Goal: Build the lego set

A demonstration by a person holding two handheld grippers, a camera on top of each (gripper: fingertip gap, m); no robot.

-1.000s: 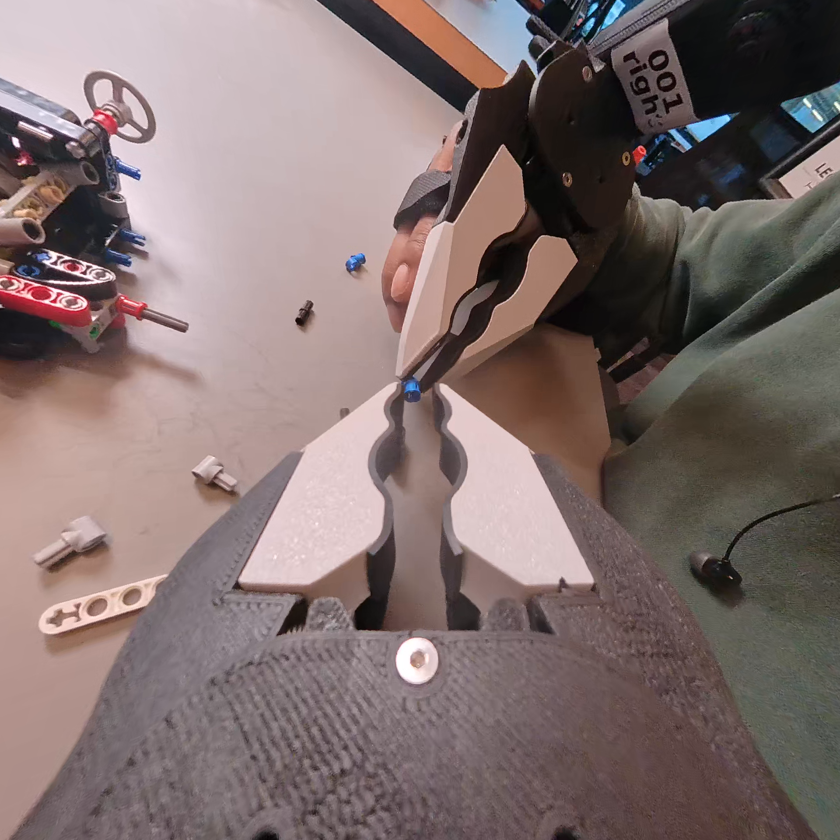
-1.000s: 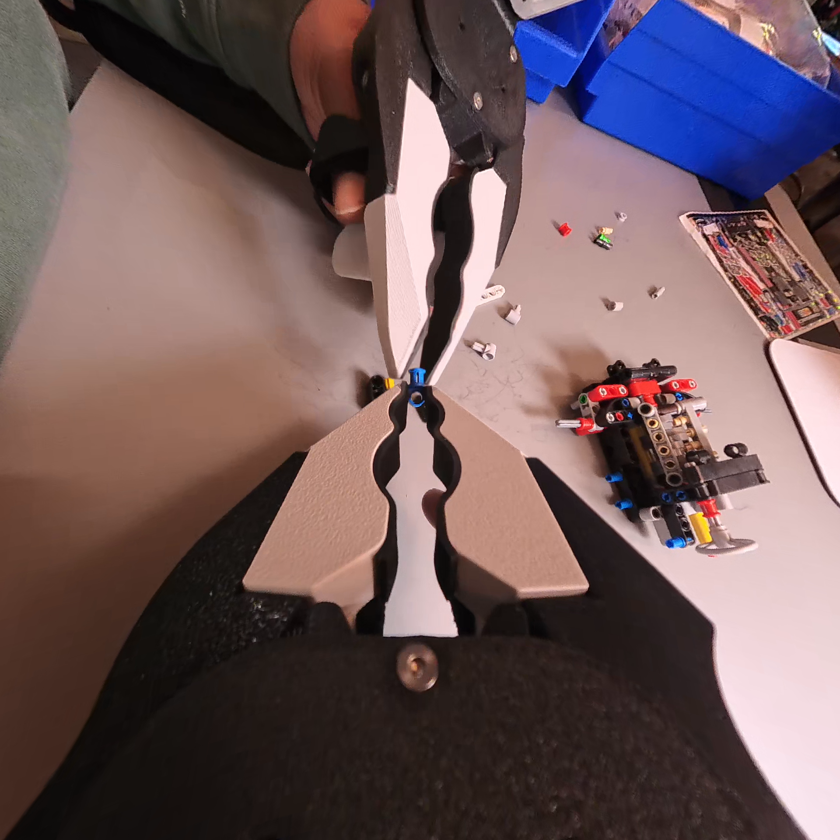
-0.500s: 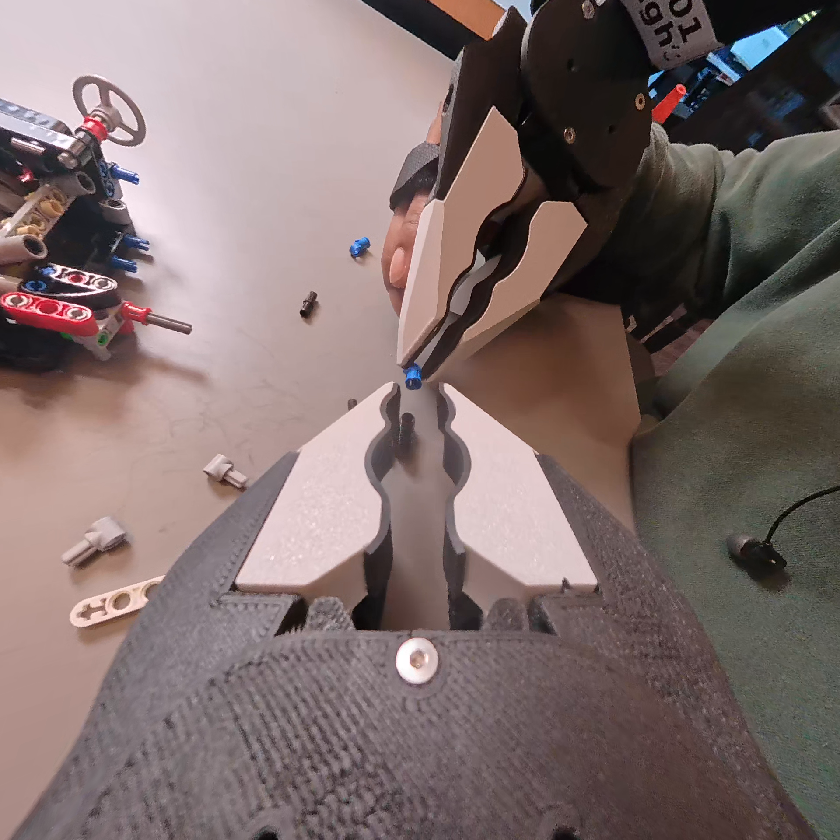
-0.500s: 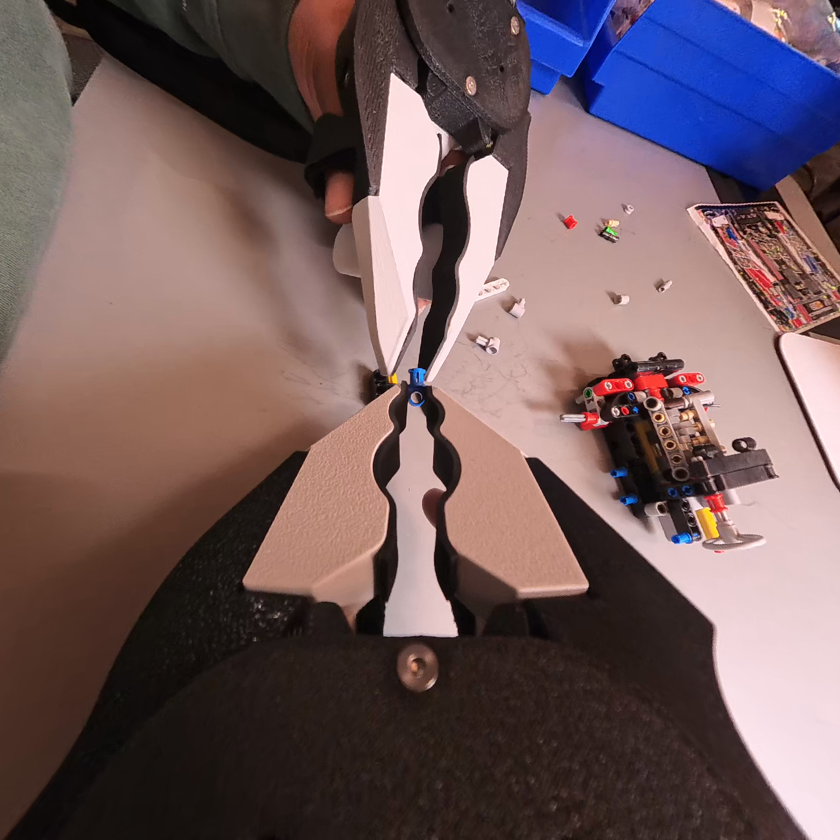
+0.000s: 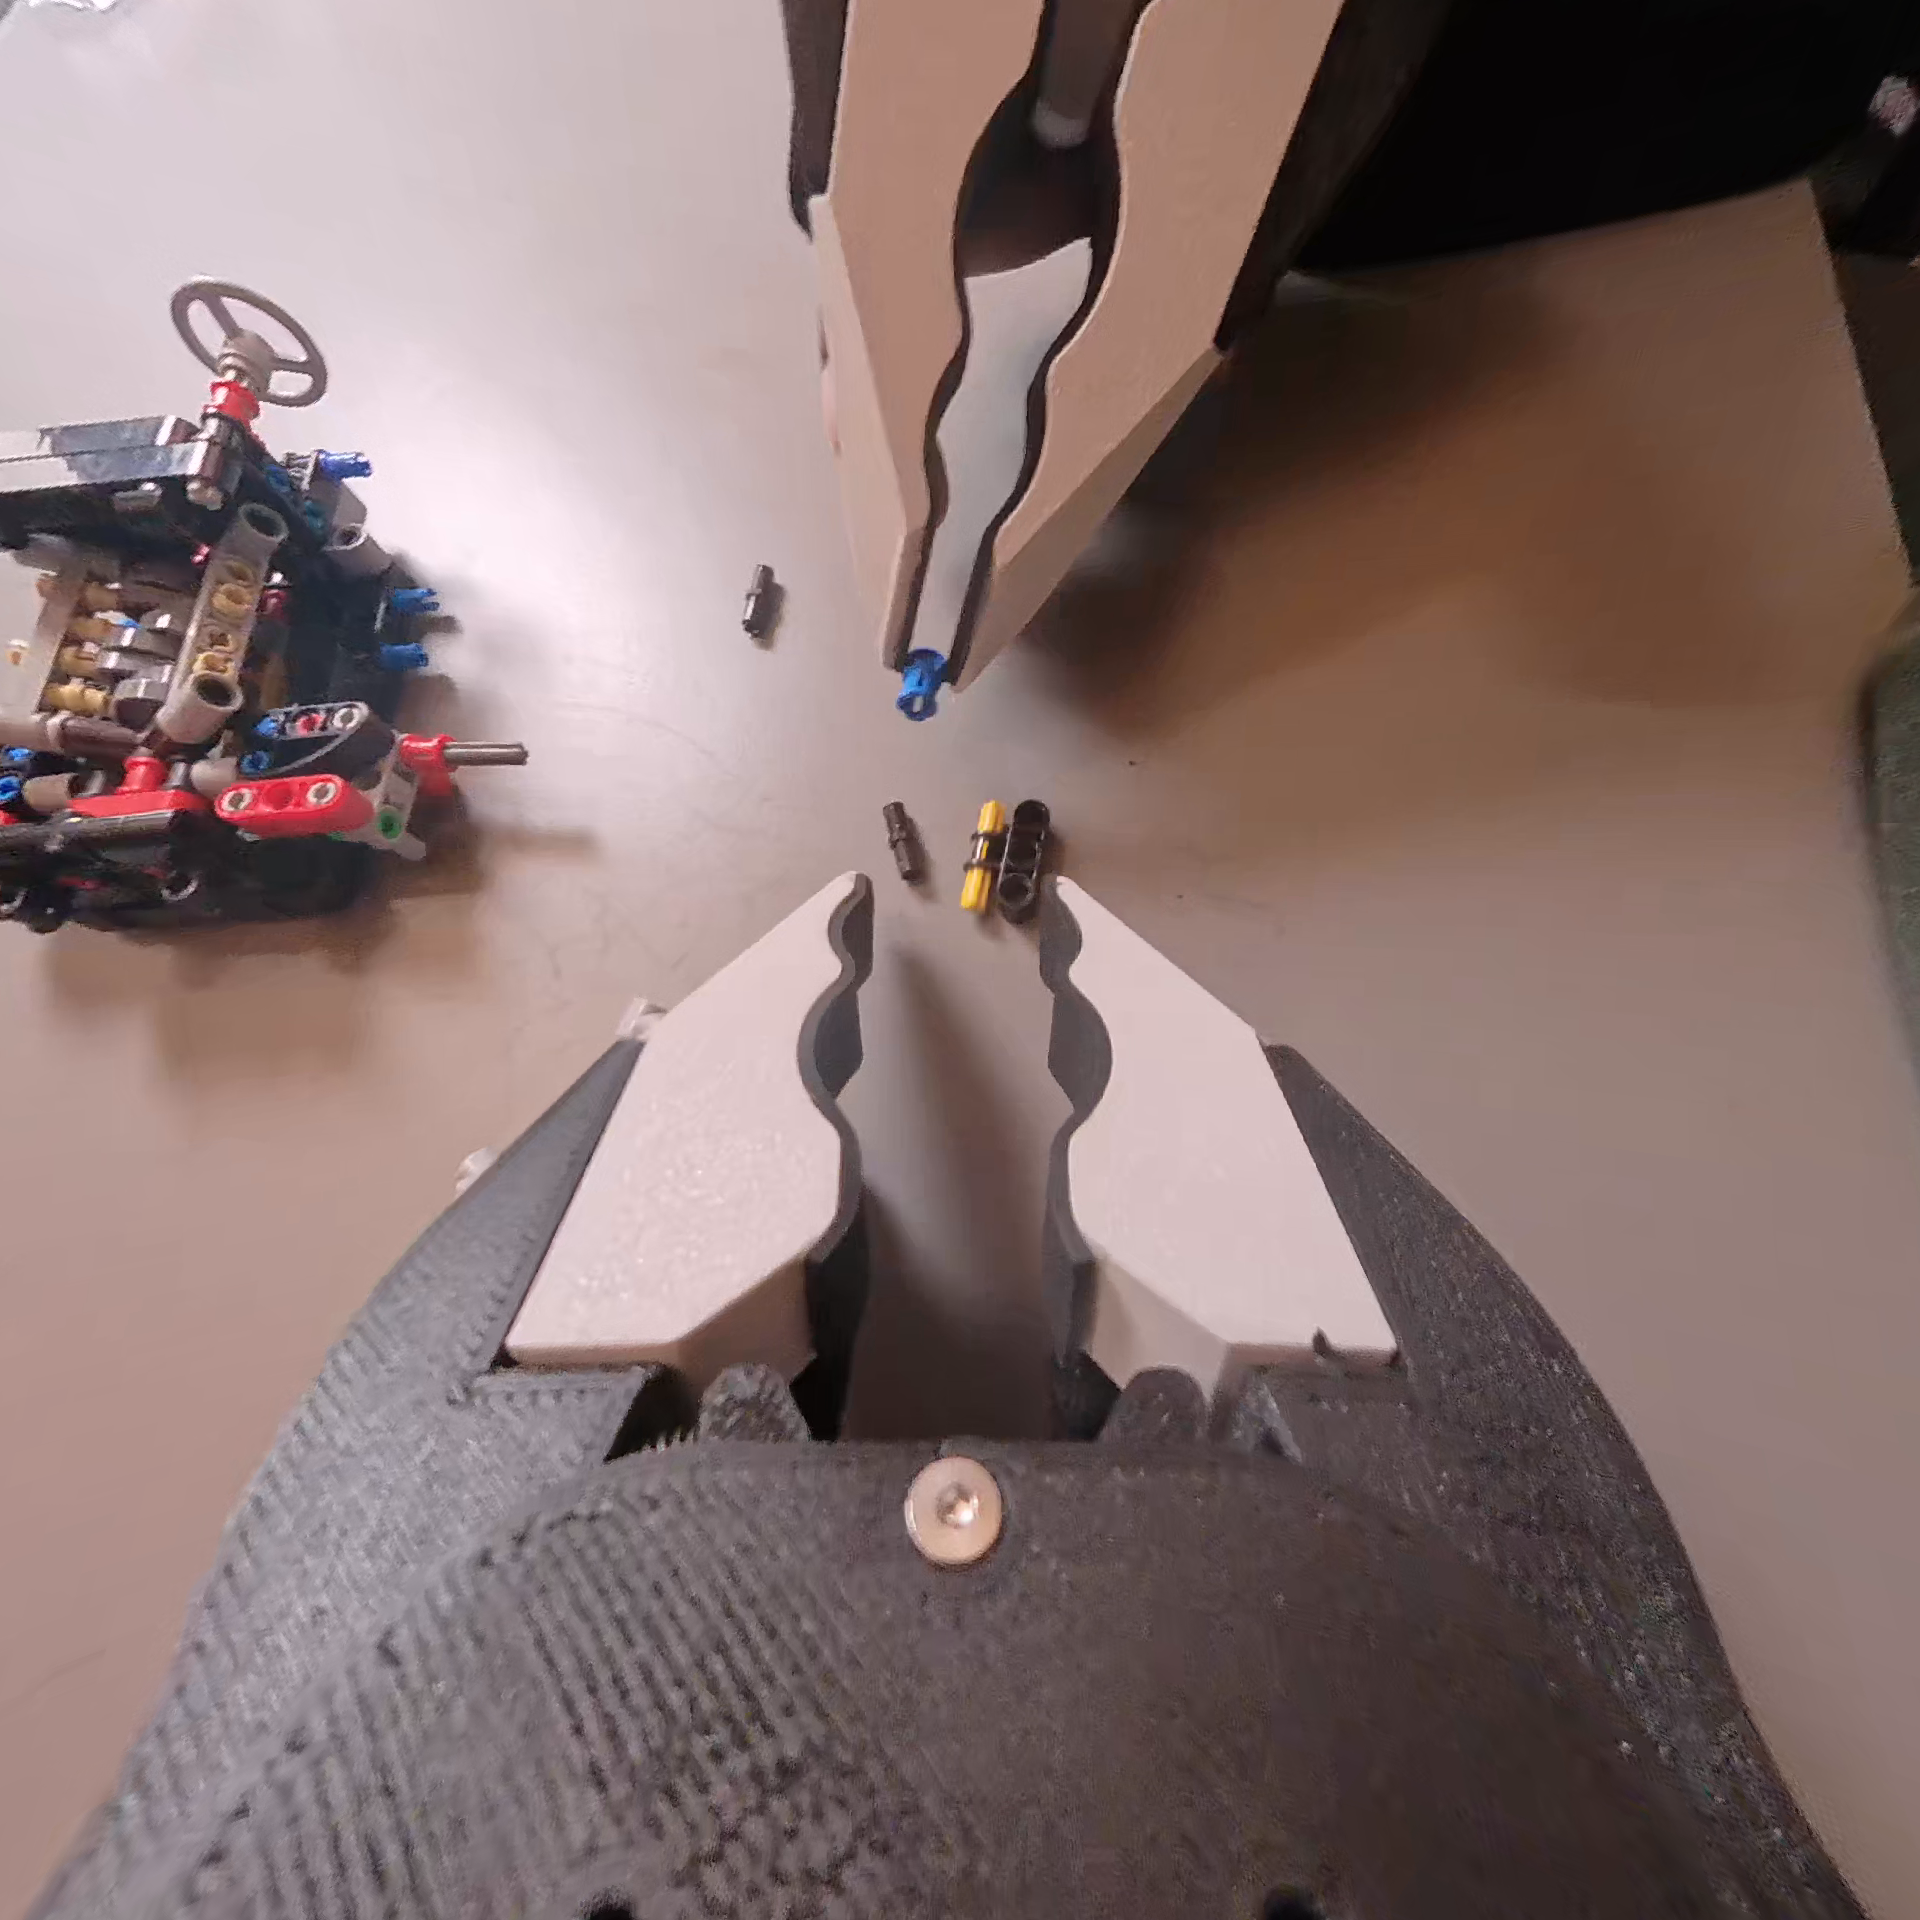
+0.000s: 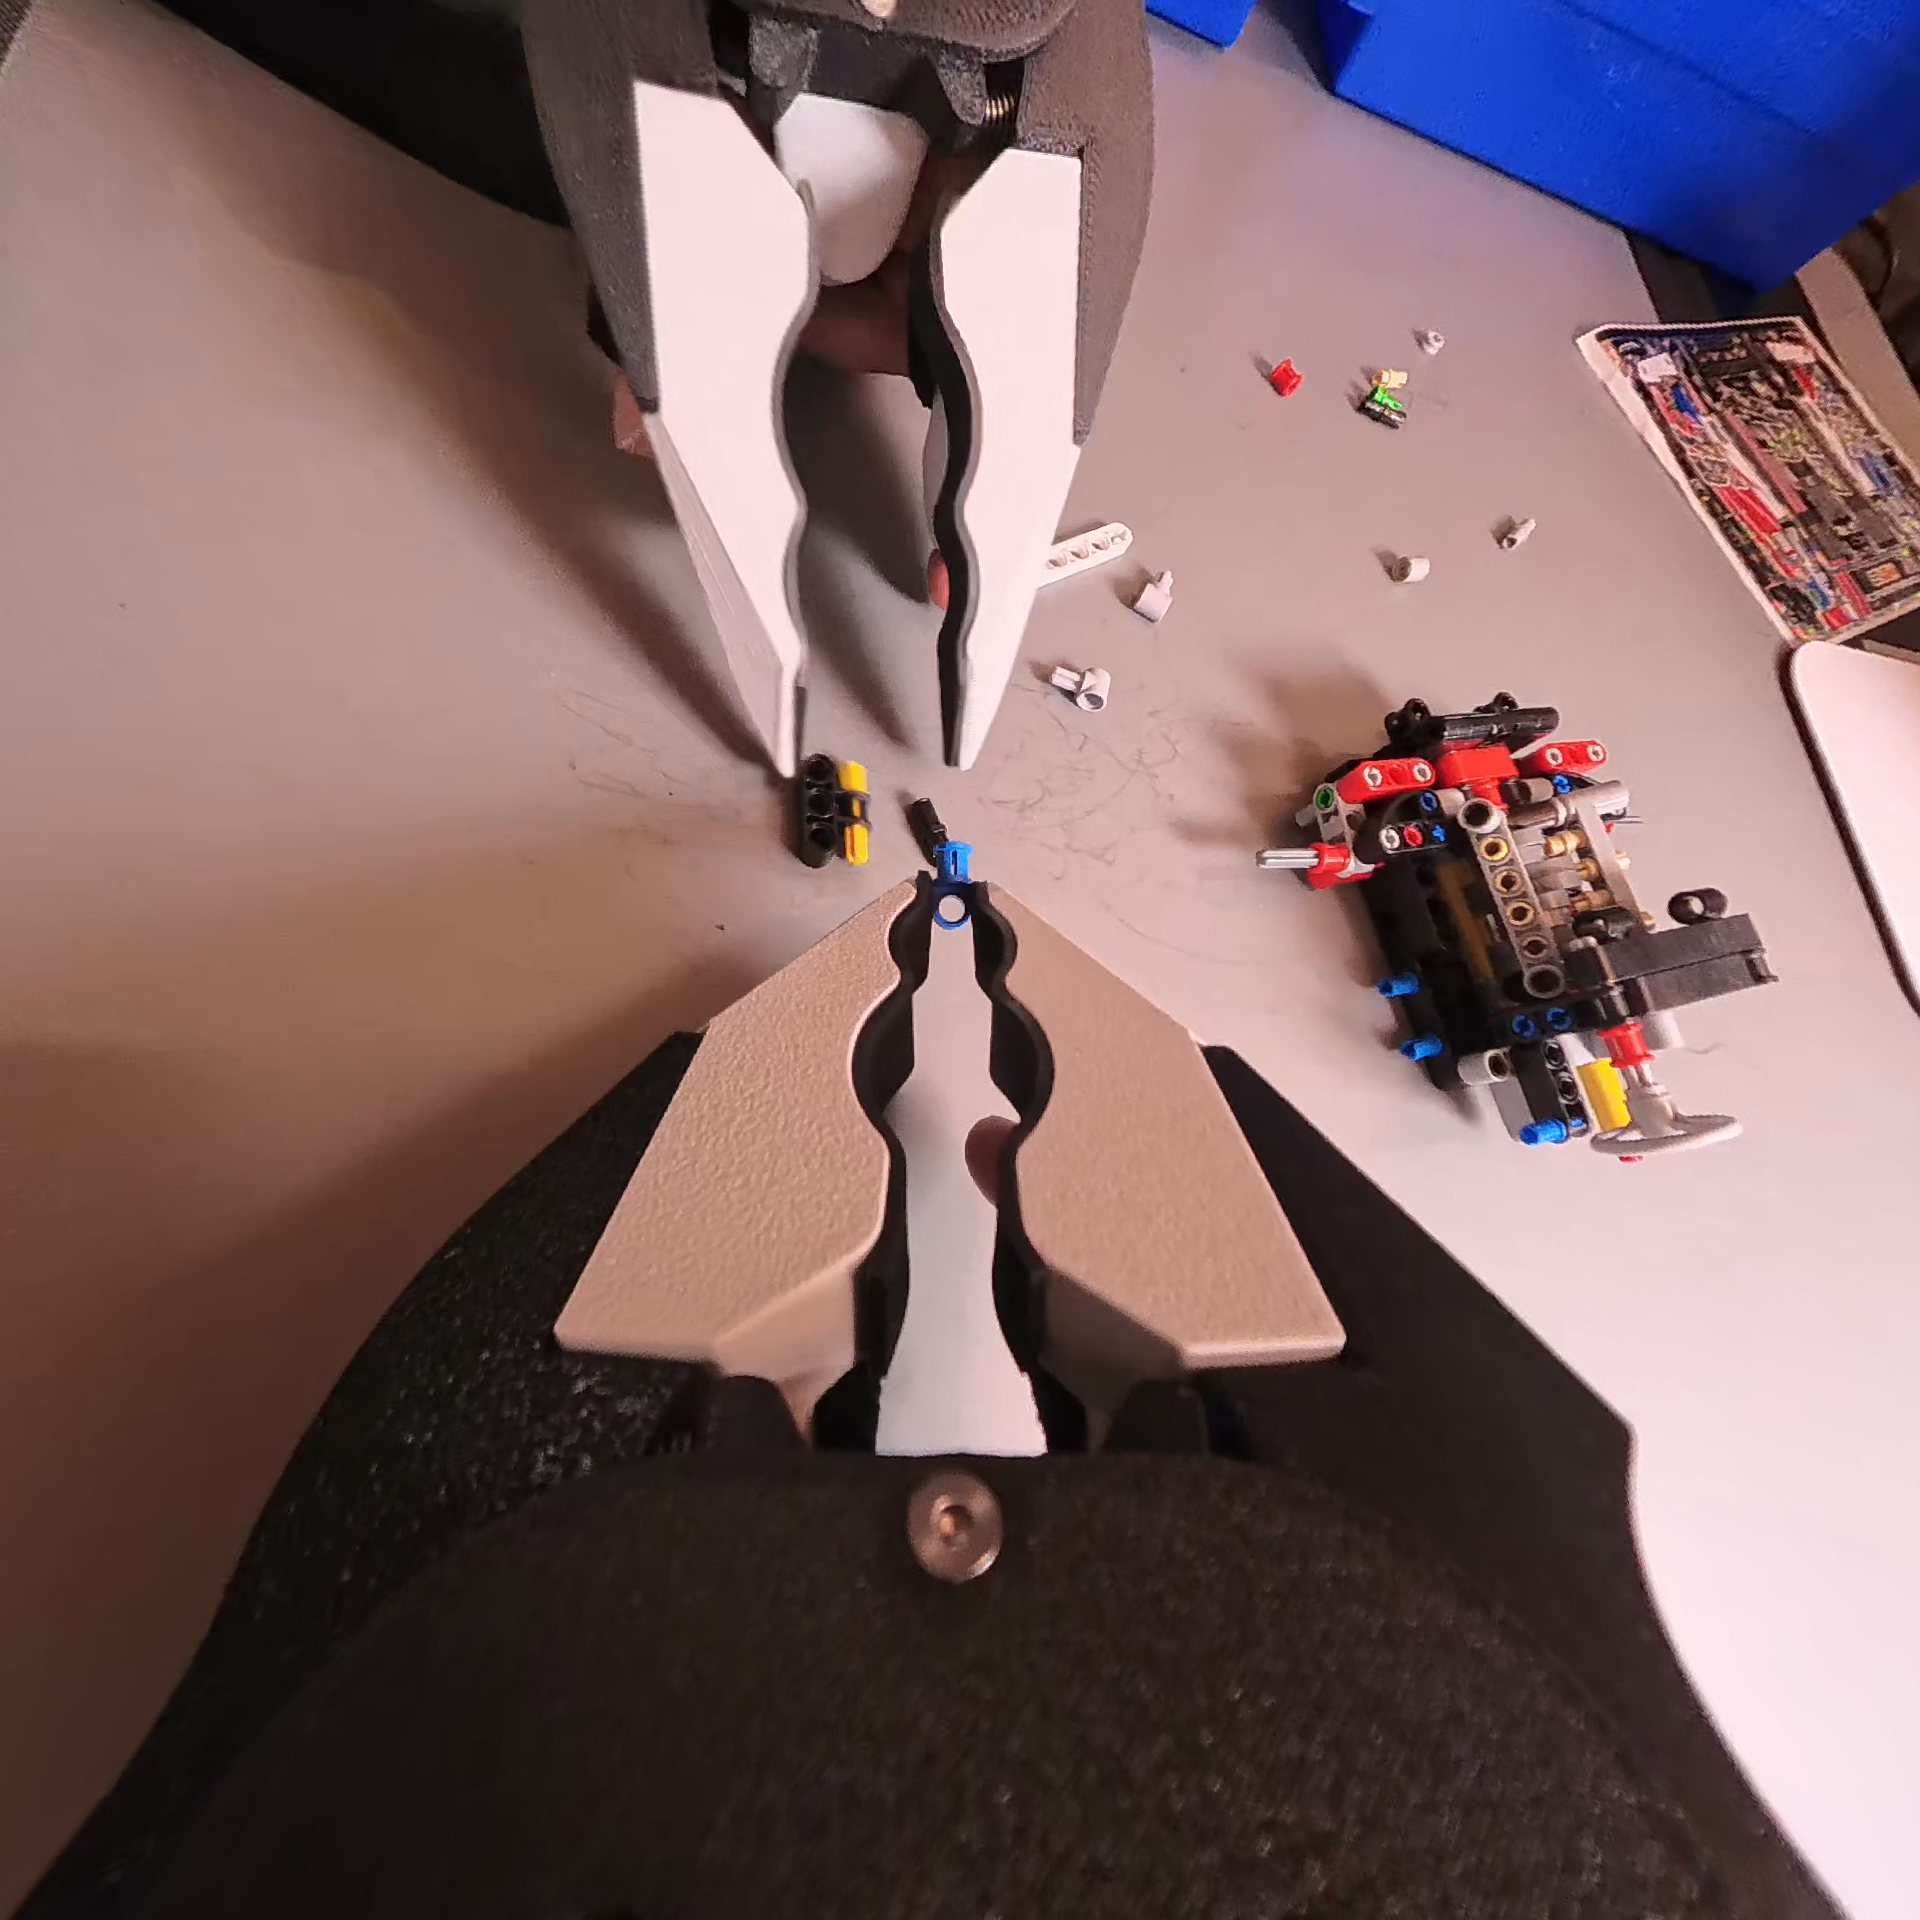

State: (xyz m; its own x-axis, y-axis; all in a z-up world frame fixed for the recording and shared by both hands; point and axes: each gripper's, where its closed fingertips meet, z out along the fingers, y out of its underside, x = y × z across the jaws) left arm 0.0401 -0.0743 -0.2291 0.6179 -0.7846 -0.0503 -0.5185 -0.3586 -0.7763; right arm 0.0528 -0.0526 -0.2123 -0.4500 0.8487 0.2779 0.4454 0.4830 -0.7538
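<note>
My right gripper (image 6: pixel 951 894) is shut on a small blue pin (image 6: pixel 950 881), held at its tips just above the table; it also shows in the left wrist view (image 5: pixel 921 684). My left gripper (image 5: pixel 951 894) is open and empty, facing the right one (image 6: pixel 873 758). Between them on the table lie a black pin (image 5: pixel 904 840) and a black connector with a yellow pin (image 5: pixel 1003 854), seen again in the right wrist view (image 6: pixel 831 808). The part-built lego car (image 6: pixel 1507 914) stands to the side, with a grey steering wheel (image 5: pixel 247 338).
Another black pin (image 5: pixel 762 613) lies near the right gripper. Loose grey pieces (image 6: pixel 1081 686), a white beam (image 6: pixel 1086 545), a red piece (image 6: pixel 1284 376) and an instruction booklet (image 6: pixel 1766 468) lie beyond. Blue bins (image 6: pixel 1621 114) stand at the table's far edge. My two grippers' fingertips are within a few centimetres of each other. My left tips are roughly 20 cm from the red piece (image 6: pixel 1284 376).
My left gripper opened and let the black pin fall to the table. The two grippers drew apart; the right one still holds the blue pin.
</note>
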